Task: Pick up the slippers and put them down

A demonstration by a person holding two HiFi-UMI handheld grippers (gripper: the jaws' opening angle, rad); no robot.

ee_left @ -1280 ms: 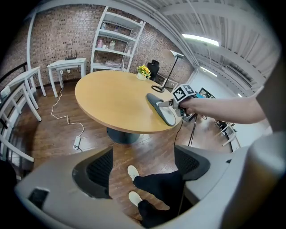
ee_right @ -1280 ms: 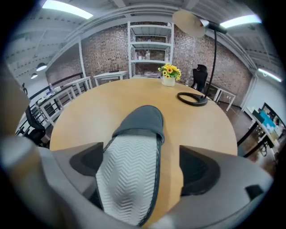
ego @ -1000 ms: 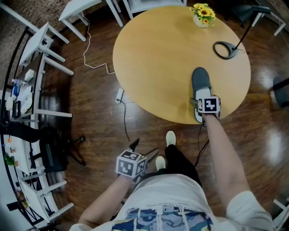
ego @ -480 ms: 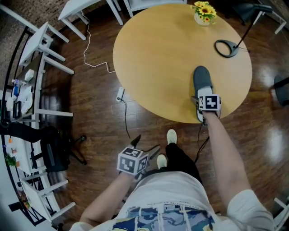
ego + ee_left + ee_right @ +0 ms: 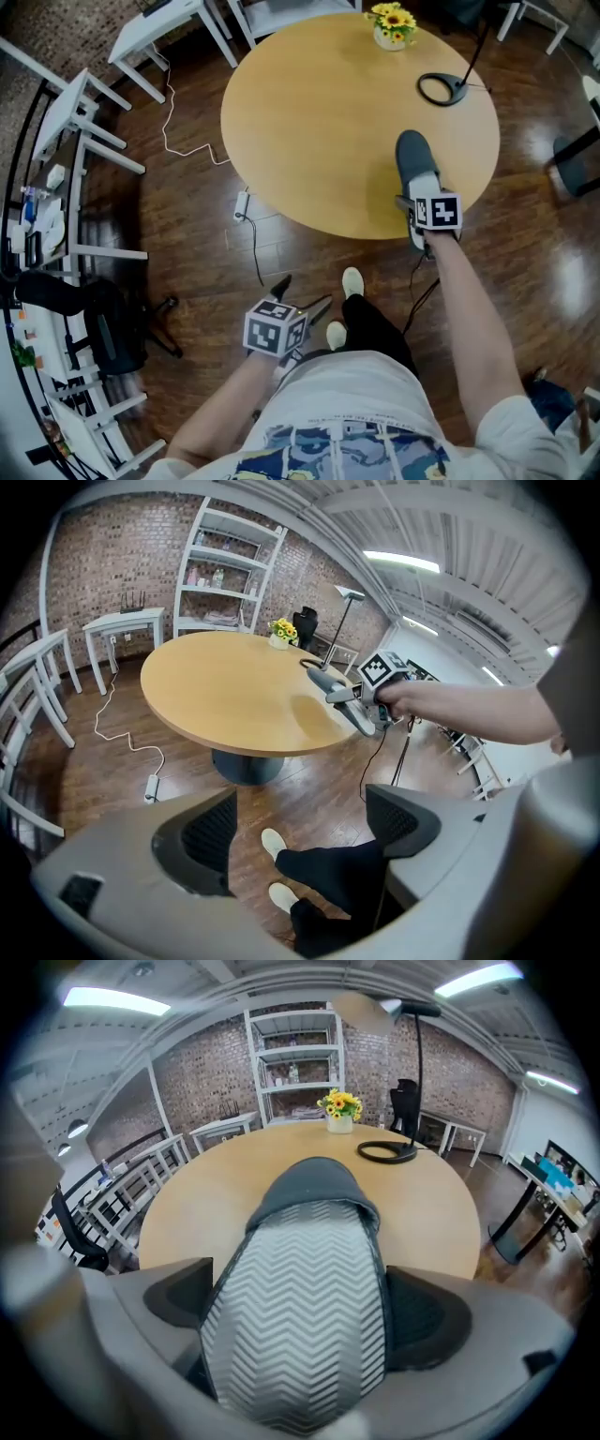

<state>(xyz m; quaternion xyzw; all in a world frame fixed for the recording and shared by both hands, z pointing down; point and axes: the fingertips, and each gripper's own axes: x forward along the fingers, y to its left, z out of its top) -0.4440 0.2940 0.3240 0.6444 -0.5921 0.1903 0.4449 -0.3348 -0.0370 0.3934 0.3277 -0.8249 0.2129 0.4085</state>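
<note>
One grey slipper (image 5: 415,167) with a dark toe cap and a zigzag footbed lies lengthwise between the jaws of my right gripper (image 5: 418,204), at the near edge of the round wooden table (image 5: 309,112). In the right gripper view the slipper (image 5: 300,1279) fills the gap and both pads press its sides, with the right gripper (image 5: 295,1326) shut on its heel half. From the left gripper view the slipper (image 5: 342,694) hangs partly past the table rim. My left gripper (image 5: 298,298) is low over the floor, open and empty (image 5: 300,832).
A pot of yellow flowers (image 5: 391,23) and a desk lamp's ring base (image 5: 441,89) stand at the table's far side. White tables and chairs (image 5: 84,122) line the left. A cable and power strip (image 5: 242,202) lie on the floor. The person's shoes (image 5: 352,281) are below.
My right gripper has shifted with the slipper toward the table's near right rim and lifted a little. The left gripper has barely moved. The head view has shifted.
</note>
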